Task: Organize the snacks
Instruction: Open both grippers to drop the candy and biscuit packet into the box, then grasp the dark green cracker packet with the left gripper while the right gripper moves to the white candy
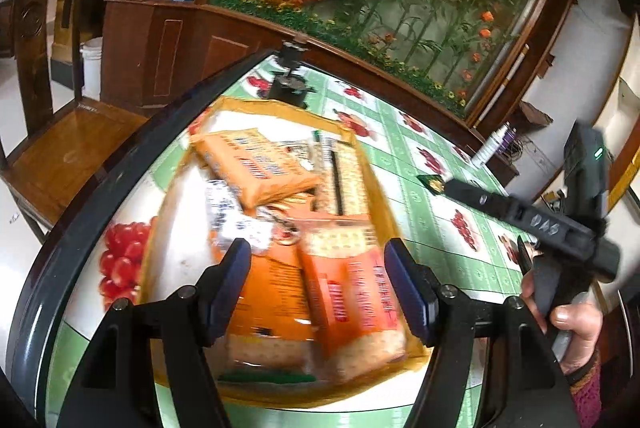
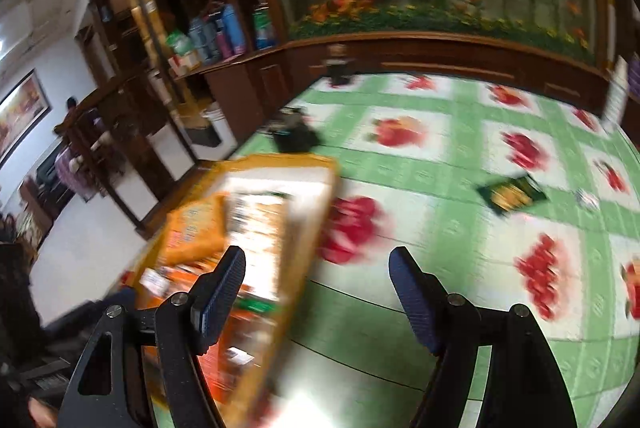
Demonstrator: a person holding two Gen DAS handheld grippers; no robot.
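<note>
Right wrist view shows my right gripper spread wide with nothing between its dark ribbed pads; the picture is smeared with motion. Ahead and to the right of that claw, well apart from it, a small green and yellow packet lies flat on the tablecloth, its long axis running slantwise across my line of reach. It is the one snack I can see outside the tray, so I judge it to be the next pick, and the right hand is the nearer one; the left would have to cross the whole tray. To take it I would want the pads turned across its short side.

My left gripper is likewise spread and empty, hovering just over the near end of the tray. Directly beneath it lie orange cracker packs, glossy film, flat and rectangular, with a paler one stacked crookedly beyond. The tray is shallow, yellow-brown, with a low rim. The cloth is slick plastic, green checks with red fruit, so a thin crinkly packet may slide rather than lift.
</note>
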